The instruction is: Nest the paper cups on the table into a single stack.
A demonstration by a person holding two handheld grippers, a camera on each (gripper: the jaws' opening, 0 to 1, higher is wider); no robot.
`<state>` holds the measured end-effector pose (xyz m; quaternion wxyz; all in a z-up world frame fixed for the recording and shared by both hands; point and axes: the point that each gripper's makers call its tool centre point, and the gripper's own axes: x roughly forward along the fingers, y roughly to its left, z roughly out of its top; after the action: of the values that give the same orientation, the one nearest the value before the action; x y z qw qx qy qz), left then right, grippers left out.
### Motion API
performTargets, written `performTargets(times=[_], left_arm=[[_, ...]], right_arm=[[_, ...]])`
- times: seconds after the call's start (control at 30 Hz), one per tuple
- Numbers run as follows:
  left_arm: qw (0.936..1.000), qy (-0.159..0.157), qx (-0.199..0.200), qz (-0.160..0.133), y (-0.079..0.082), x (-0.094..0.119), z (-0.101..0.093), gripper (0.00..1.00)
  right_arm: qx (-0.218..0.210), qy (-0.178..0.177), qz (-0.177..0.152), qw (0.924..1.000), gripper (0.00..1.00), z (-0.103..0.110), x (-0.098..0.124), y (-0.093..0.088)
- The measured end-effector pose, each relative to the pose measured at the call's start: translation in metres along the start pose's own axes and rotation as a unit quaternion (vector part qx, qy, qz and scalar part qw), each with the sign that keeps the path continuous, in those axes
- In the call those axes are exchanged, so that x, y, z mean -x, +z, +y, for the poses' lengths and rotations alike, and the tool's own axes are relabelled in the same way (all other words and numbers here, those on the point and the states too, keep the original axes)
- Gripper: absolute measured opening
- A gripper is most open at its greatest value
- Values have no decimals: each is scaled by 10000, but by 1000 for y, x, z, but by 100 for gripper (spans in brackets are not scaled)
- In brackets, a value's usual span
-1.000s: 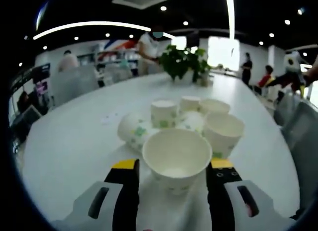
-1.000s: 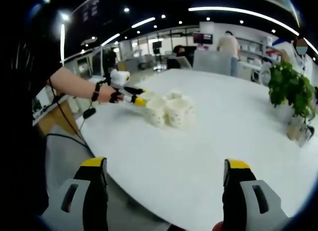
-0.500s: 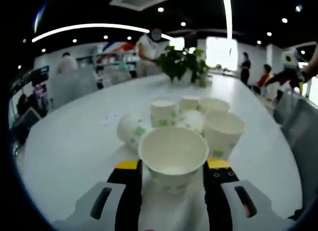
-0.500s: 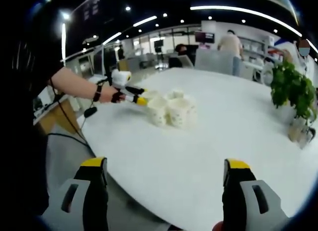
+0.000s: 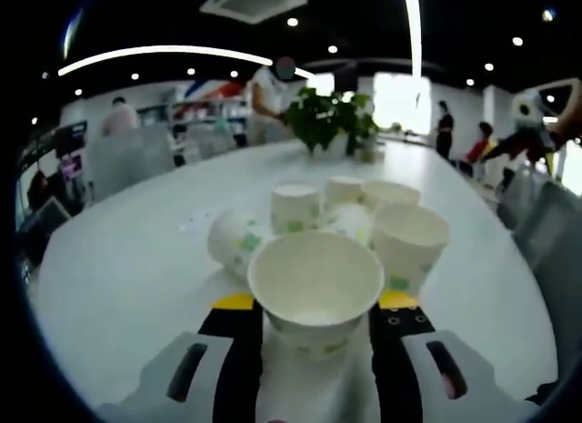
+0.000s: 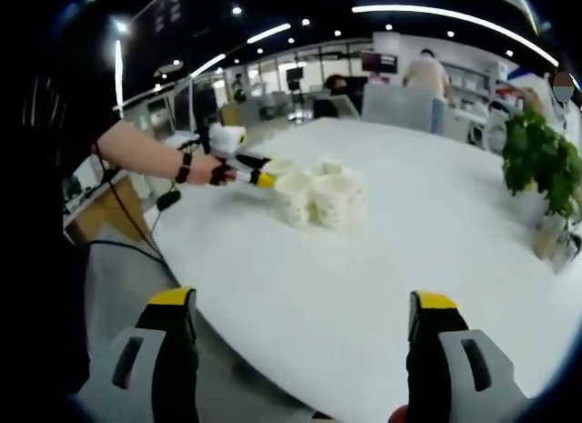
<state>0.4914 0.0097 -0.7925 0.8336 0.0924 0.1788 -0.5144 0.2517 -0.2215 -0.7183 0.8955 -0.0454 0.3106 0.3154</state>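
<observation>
Nearest in the left gripper view: left tool (image 5: 314, 316) closed around an upright paper cup (image 5: 316, 291), mouth up, long axis vertical, jaws pressing its two sides. Just beyond, a cluster of paper cups (image 5: 350, 225) on the white bench (image 5: 118, 287): an open upright cup (image 5: 409, 244) to the right, one toppled cup (image 5: 232, 242) to the left, inverted ones farther back. Potted plant (image 5: 329, 118) at the far end. Right tool (image 6: 300, 350) wide open, holding nothing, well apart from the cups, so left tool nearer.

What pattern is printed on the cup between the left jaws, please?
White cup with small pale green motifs near its base, best seen in the left gripper view.
</observation>
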Motion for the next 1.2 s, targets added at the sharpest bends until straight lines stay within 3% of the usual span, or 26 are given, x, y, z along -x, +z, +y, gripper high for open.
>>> performTargets(times=[0.53, 1.2], left_arm=[[9999, -11, -90, -96, 2, 5, -4, 41], [9997, 16, -102, -214, 16, 30, -21, 40]], right_arm=[[2, 35, -16, 10000, 94, 3, -3, 1], [89, 66, -238, 9997, 94, 13, -4, 12]])
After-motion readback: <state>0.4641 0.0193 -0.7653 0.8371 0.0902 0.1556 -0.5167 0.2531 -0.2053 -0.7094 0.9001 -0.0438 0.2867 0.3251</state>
